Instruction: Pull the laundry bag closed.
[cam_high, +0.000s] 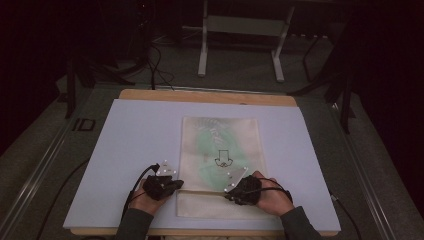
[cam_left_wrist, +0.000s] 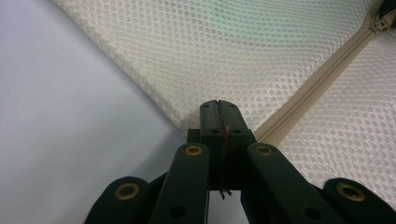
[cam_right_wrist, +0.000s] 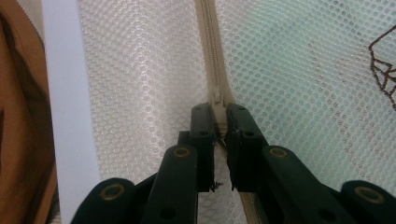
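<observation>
The soft, limp mesh bag (cam_high: 220, 150) is pinched at its lower-left edge by the left gripper (cam_left_wrist: 218, 108); its zipper pull (cam_right_wrist: 218, 100) is clamped between the right gripper (cam_right_wrist: 218, 114) fingers.

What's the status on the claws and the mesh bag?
Left claw shut on the mesh bag edge, by the zipper end. Right claw shut on the zipper pull. Bag flat on the white board. Nothing in the way.

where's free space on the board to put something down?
Bare white board left of the mesh bag, a narrower strip to its right, and a band beyond its far edge. Crowded at the near edge, where both hand-held grippers work the bag.
</observation>
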